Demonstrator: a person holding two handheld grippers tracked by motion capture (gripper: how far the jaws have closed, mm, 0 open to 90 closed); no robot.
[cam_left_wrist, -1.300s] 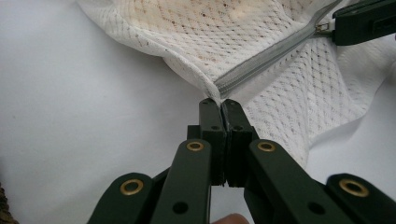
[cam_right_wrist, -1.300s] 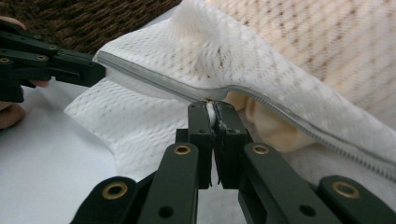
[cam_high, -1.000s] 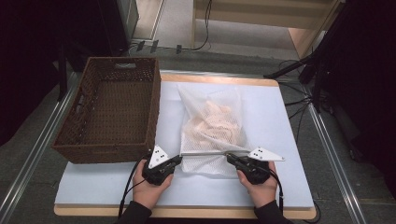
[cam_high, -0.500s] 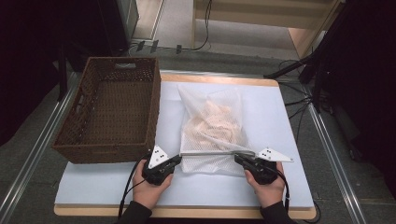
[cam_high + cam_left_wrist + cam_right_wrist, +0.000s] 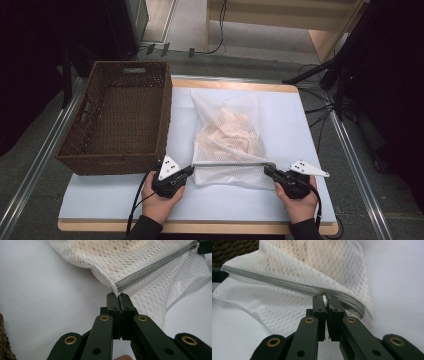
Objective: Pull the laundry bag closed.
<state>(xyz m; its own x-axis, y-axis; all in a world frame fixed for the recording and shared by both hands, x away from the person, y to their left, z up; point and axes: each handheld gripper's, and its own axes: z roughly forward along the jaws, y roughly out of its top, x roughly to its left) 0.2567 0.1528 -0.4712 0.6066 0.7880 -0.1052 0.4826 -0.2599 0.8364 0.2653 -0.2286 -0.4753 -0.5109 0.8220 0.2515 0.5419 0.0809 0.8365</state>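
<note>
White covering lay over the table [image 5: 115, 200], with dark floor around it. From the fingers outward: the left gripper [image 5: 118, 296] had clamped the end of the grey zipper [image 5: 152, 267], while the right gripper [image 5: 324, 297] pinched the white zipper pull [image 5: 324, 300] at its other end. Both held the mesh laundry bag [image 5: 227, 137], lying beside the wicker basket [image 5: 120, 120]. No readable writing appeared anywhere.

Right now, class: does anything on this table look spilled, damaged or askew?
Nothing stands out. The mesh bag lies flat, its zipper pulled straight between the left gripper and right gripper. The wicker basket sits upright beside it.
</note>
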